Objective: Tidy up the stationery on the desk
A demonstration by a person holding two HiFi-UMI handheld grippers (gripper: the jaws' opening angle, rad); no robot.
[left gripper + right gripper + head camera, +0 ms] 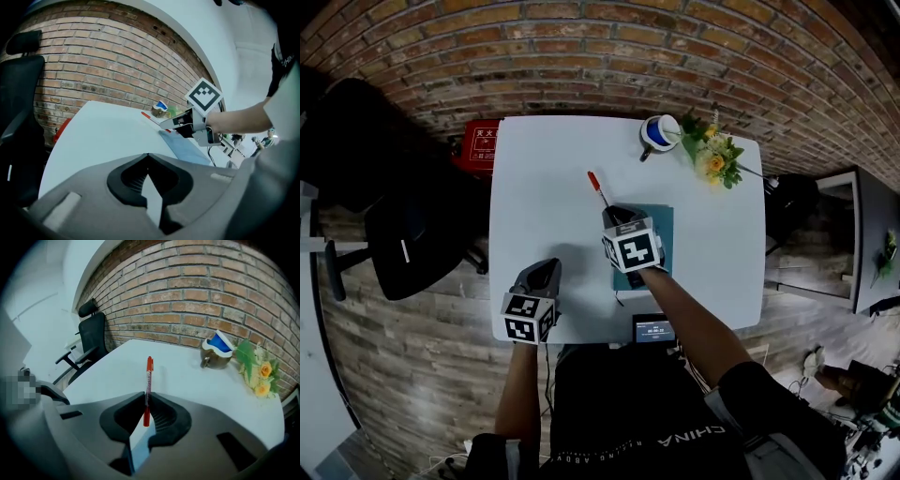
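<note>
Bench point(534, 169) space at the near left is being occupied by the left hand-held gripper point(148, 157), clenched on nothing. Further in, the red pen point(149, 380) is being grasped by its tail end in the right hand-held gripper point(144, 397), over the teal notebook point(664, 225). Its long axis is being pointed straight ahead out of the jaws. Beyond, ahead and rightward, the cup point(216, 351) is probably being targeted, well apart.

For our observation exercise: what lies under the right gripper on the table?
A blue notebook lies on the table under the right gripper, which grips a red pen. The gripper hides much of the notebook, so anything lying there cannot be seen.
</note>
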